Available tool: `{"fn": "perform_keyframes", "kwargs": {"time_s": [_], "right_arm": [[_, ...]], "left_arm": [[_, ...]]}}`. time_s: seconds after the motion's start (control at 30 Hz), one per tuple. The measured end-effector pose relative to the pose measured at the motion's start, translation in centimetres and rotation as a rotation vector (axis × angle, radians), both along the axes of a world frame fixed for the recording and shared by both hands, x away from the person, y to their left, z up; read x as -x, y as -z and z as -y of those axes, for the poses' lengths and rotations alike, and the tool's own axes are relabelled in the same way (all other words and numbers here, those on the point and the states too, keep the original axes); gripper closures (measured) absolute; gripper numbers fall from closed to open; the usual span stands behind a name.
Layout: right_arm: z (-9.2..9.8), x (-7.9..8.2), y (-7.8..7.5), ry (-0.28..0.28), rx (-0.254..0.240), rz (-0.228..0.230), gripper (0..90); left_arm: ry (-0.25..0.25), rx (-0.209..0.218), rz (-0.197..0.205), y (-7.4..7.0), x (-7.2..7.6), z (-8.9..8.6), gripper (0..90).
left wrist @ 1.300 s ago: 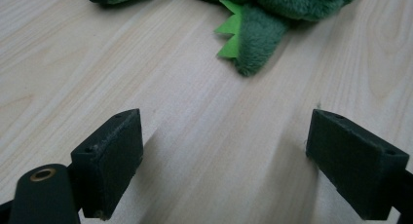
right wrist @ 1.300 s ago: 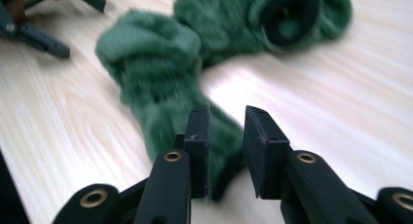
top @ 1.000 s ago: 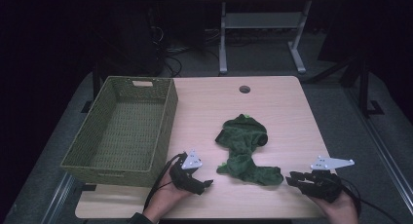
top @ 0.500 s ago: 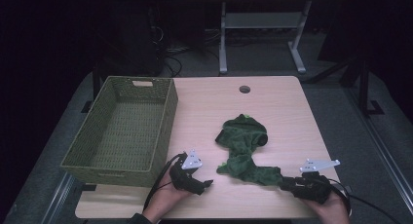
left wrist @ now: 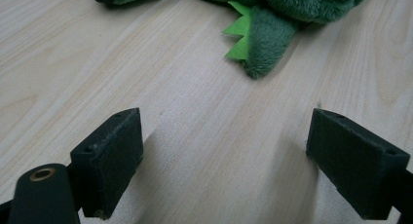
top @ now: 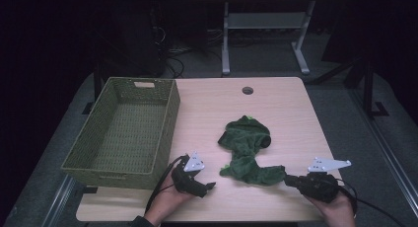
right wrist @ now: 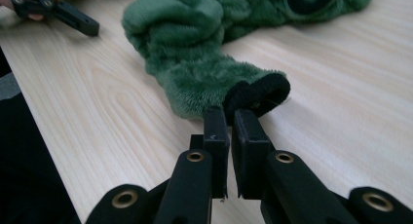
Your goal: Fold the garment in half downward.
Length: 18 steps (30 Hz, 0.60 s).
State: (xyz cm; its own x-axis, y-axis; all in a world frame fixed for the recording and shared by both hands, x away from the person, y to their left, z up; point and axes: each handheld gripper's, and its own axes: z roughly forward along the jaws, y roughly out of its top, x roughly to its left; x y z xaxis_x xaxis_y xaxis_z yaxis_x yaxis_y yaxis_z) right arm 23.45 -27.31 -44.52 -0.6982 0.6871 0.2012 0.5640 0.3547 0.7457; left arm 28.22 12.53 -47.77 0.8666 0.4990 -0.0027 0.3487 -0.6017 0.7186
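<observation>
Right jaws clamped on garment cuff; left jaws open.

My right gripper (right wrist: pixel 228 118) has just closed its jaws on the black cuff of the green fleece garment (top: pixel 246 150), lying mid-surface (top: pixel 207 108). My left gripper (left wrist: pixel 224 156) view reveals light-green spikes, jaws apart over bare wood.

We see the table (top: pixel 276 113) lit evenly from above while the room behind sinks into black. The high view is soft and grainy; both gripper views blur at their near edges.
</observation>
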Motion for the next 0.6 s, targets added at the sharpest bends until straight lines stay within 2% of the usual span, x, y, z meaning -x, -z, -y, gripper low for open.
{"fn": "perform_keyframes", "kwargs": {"time_s": [0.13, 0.3, 0.47, 0.6], "right_arm": [[-0.7, -0.3, -1.0, -0.021, -0.01, 0.033, 85.7], [-1.5, -0.5, -1.7, -0.041, -0.02, 0.05, 85.8], [-2.8, -1.0, -2.9, -0.083, -0.032, 0.082, 85.8], [-4.0, -1.4, -3.3, -0.113, -0.033, 0.087, 85.8]], "left_arm": [[0.0, 0.0, 0.0, 0.0, 0.0, 0.0, 12.9], [-0.001, 0.0, 0.0, 0.0, 0.0, 0.0, 12.9], [0.0, 0.0, 0.0, 0.0, 0.0, 0.0, 12.9], [-0.001, 0.0, 0.0, 0.0, 0.0, 0.0, 12.9]]}}
